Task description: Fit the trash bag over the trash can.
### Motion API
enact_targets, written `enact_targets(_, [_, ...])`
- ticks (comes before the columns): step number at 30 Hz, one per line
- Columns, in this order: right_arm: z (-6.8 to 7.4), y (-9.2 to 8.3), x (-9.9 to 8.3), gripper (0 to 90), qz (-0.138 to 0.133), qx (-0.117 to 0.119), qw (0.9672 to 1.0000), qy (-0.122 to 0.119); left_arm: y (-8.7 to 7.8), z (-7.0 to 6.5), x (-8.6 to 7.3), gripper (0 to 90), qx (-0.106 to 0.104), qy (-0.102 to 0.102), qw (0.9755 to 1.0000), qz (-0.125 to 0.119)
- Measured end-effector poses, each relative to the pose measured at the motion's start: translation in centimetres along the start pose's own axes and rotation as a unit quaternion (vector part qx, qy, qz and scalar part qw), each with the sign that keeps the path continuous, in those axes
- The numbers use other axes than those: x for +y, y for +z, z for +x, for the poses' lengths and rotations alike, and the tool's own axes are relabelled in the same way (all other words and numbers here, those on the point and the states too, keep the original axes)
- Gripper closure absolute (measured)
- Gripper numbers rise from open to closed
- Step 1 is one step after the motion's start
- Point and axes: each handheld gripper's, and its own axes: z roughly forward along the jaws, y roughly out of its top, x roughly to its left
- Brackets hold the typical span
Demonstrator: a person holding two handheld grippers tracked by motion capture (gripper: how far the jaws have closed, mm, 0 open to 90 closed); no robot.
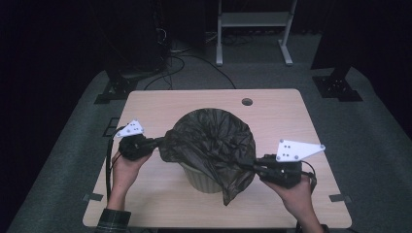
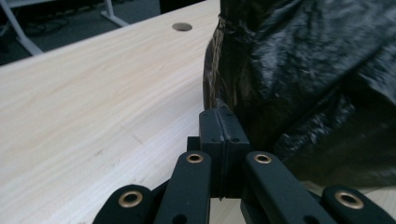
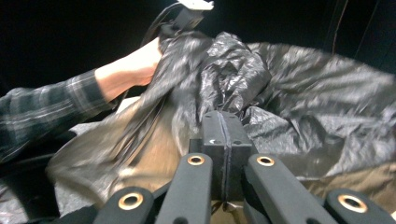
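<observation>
A black bin bag is sitting draped over a pale, ribbed bin near the middle of the light wooden surface, its crinkled plastic billowing over the rim and hanging down the bin's near side in a loose tail. The left tongs are reaching in from the left, and the high view is showing their tips meeting the bag's left edge; in the left gripper view the jaws are standing pressed flat together with the glossy plastic just beside them on the right, though whether a fold is caught between them I cannot tell. The right tongs are coming in from the right at the bag's near right side, their jaws also closed tight in the right gripper view, with the bag's gathered plastic lying right at the tips; a pinched fold there is not clear enough to confirm. A hand in a plaid sleeve is holding the left tool, and another hand is holding the right one. A round cable hole is sitting in the surface beyond the bin
</observation>
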Motion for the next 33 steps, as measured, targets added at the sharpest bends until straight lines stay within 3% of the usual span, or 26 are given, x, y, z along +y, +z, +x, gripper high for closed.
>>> enact_targets(5, [1.1, 0.0, -2.4, 89.7, 0.017, 0.009, 0.9998, 0.006, 0.9, 0.2, -1.1, 90.0, -0.007, -0.013, 0.9998, 0.01])
enact_targets(7, [1.2, 0.3, -3.2, 89.7, 0.027, 0.018, 0.9994, 0.012, 1.4, 0.3, -1.3, 90.0, -0.005, -0.013, 0.9996, 0.024])
enact_targets(14, [0.8, 1.7, -5.3, 89.7, 0.065, 0.015, 0.9975, 0.021, 3.6, 1.4, -2.0, 90.0, 0.006, -0.025, 0.998, 0.058])
enact_targets(17, [0.6, 2.2, -5.9, 89.8, 0.088, 0.002, 0.996, 0.018, 5.1, 1.9, -2.5, 90.0, 0.025, -0.027, 0.9954, 0.089])
enact_targets(19, [0.4, 2.6, -6.4, 89.8, 0.105, -0.012, 0.9942, 0.018, 6.1, 2.4, -3.1, 90.0, 0.02, -0.035, 0.9943, 0.099])
enact_targets(21, [0.2, 2.5, -6.6, 89.8, 0.102, -0.008, 0.9945, 0.025, 6.8, 2.6, -3.2, 90.0, 0.031, -0.033, 0.9928, 0.111])
enact_targets(25, [-0.4, 2.4, -6.9, 89.8, 0.11, -0.025, 0.9932, 0.025, 7.6, 3.1, -3.5, 90.0, 0.03, -0.043, 0.992, 0.114])
enact_targets(33, [-1.9, 2.5, -7.8, 89.8, 0.132, -0.072, 0.9883, 0.025, 8.7, 3.3, -3.9, 90.0, 0.025, -0.044, 0.9914, 0.121])
